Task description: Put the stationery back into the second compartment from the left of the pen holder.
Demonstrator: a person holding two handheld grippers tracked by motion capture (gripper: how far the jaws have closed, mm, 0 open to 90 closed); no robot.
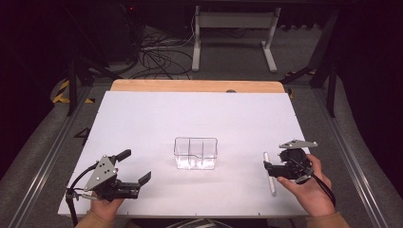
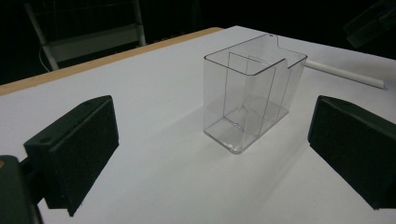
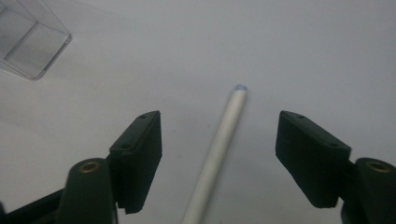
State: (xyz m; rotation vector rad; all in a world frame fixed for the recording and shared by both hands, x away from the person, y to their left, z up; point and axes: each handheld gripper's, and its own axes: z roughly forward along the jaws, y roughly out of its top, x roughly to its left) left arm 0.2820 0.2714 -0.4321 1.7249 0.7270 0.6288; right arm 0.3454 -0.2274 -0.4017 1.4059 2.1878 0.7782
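We find the right tongs [image 3: 218, 161] wide astride the white pen [image 3: 219, 144]; left tongs [image 2: 210, 154] wide, idle. Closing on it probably comes next.

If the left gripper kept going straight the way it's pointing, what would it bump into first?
Most likely the clear plastic box. In the left gripper view it stands upright straight ahead, between the open jaws of the left gripper, with bare white table before it. The white pen lies farther back.
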